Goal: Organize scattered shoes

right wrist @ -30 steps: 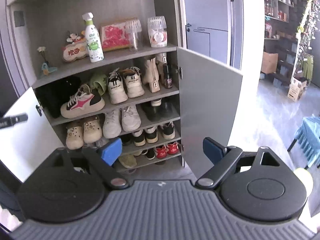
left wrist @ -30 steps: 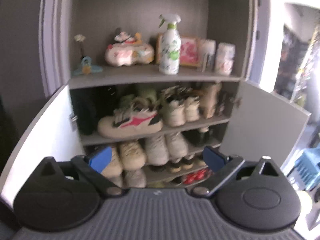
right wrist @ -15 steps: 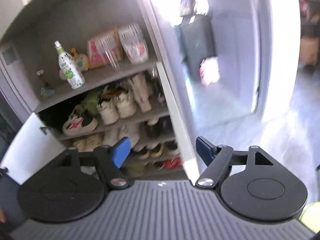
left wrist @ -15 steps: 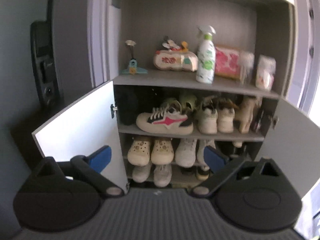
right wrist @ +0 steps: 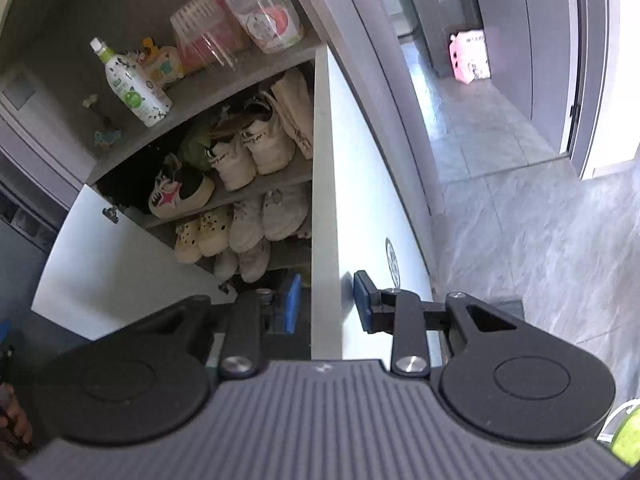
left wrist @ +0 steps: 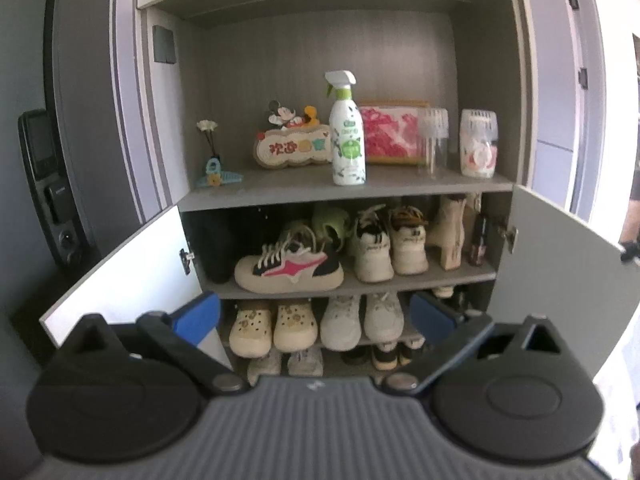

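Note:
The open shoe cabinet fills the left wrist view, with shoes in rows on its shelves: a cream sneaker with a pink star (left wrist: 288, 270), a white pair (left wrist: 390, 248), cream clogs (left wrist: 272, 326) and more white sneakers (left wrist: 362, 318). My left gripper (left wrist: 316, 312) is open in front of the lower shelves with nothing between its fingers. My right gripper (right wrist: 326, 300) straddles the front edge of the right cabinet door (right wrist: 360, 184). Its jaws are closing on that edge, and a thin gap still shows at each pad. The star sneaker (right wrist: 180, 194) lies beyond.
The left cabinet door (left wrist: 128, 272) also stands open. A spray bottle (left wrist: 347, 132), a welcome sign (left wrist: 294, 150) and plastic containers (left wrist: 478, 144) stand on the top shelf. A door lock panel (left wrist: 44, 184) is on the left wall. Grey floor tiles (right wrist: 520, 220) stretch right to a pink bag (right wrist: 470, 56).
The left view has drawn back and now faces the cabinet squarely. My right gripper swung right and down to the right door's edge, and its jaws narrowed around it.

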